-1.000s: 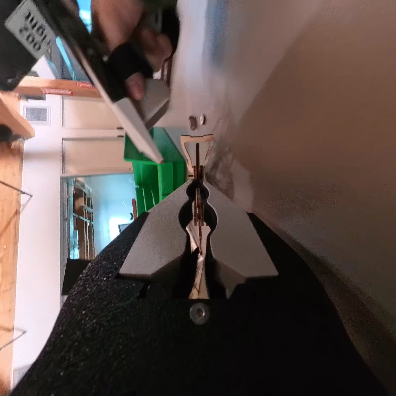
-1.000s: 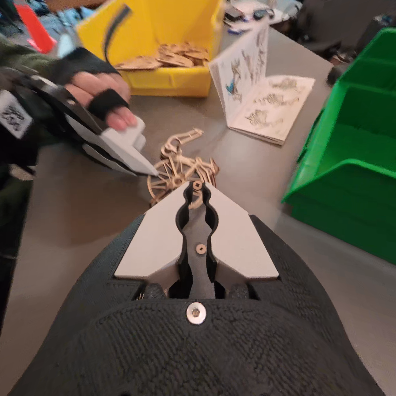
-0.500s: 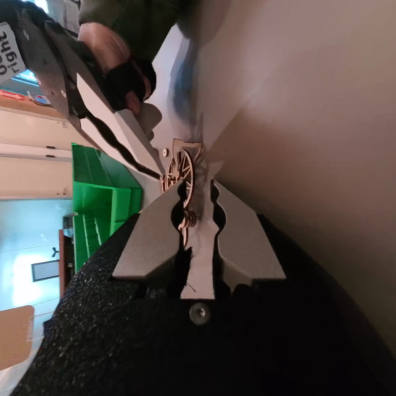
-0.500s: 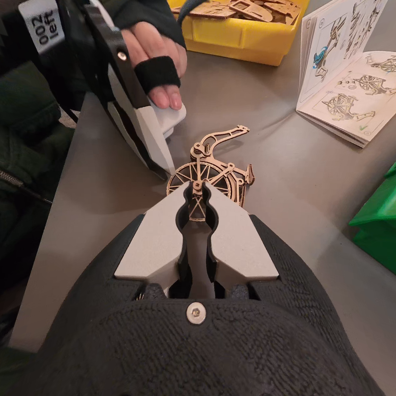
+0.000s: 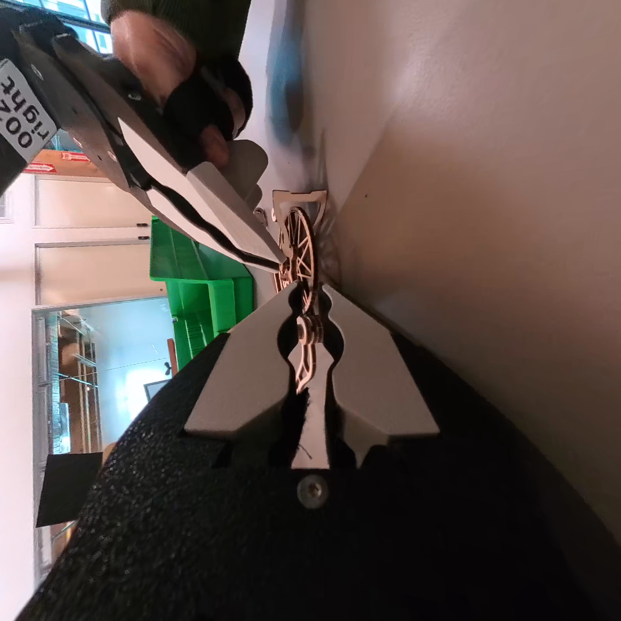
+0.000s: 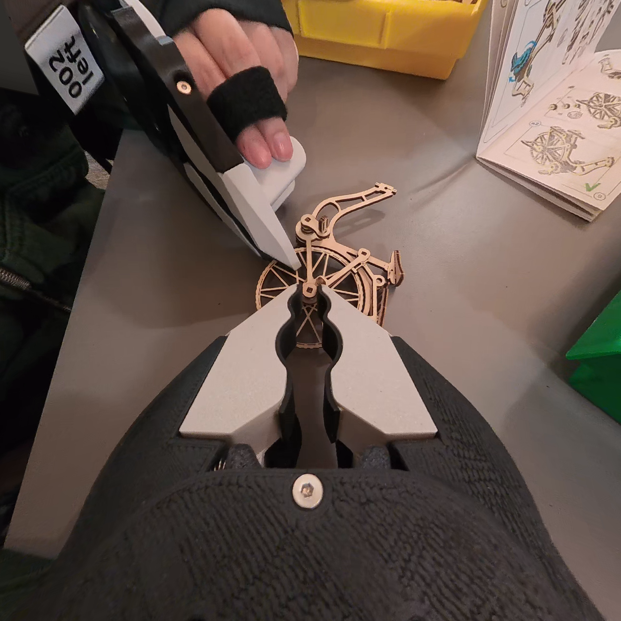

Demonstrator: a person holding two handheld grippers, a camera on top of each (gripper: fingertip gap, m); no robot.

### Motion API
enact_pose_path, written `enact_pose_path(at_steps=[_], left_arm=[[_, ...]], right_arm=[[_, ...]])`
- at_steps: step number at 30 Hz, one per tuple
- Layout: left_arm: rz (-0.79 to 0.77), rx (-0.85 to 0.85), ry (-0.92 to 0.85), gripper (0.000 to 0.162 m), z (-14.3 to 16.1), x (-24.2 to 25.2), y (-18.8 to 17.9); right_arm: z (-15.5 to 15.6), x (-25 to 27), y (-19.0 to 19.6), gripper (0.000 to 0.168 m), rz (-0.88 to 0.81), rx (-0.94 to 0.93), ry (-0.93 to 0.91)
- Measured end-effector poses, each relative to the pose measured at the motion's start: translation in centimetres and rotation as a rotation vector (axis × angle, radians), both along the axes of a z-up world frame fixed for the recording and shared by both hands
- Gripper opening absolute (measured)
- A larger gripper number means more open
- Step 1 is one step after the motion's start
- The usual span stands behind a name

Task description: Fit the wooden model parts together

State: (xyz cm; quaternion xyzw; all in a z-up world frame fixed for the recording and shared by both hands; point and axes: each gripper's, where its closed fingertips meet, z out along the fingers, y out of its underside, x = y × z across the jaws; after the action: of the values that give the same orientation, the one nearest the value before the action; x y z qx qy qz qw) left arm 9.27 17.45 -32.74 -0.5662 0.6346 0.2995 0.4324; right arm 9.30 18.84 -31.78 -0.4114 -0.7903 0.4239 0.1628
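A wooden wheel model [image 6: 322, 279] on the grey bench [image 6: 470, 268] is pinched by the left tool [image 5: 307, 290], its hub nipped by the right tool [image 6: 311, 289]; thin spokes could be snapped by excess squeeze.

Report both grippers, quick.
Left gripper: fingers closed on the wooden model, across its wheel.
Right gripper: fingers closed on the wooden model, at the wheel's hub.

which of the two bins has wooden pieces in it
The yellow bin at the far edge of the table; flat wooden pieces show just over its rim. The green bin, at the right, shows no wooden pieces.
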Motion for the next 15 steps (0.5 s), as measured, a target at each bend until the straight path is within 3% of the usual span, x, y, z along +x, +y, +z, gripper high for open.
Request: enact_pose_path(at_steps=[1,15], left_arm=[[-0.002,0.005,0.005,0.005,0.02,0.00,0.02],[-0.010,0.030,0.058,0.004,0.08,-0.09,0.29]], right_arm=[[-0.02,0.01,0.01,0.006,-0.001,-0.002,-0.003],[-0.36,0.07,0.10,0.006,-0.032,0.059,-0.052]])
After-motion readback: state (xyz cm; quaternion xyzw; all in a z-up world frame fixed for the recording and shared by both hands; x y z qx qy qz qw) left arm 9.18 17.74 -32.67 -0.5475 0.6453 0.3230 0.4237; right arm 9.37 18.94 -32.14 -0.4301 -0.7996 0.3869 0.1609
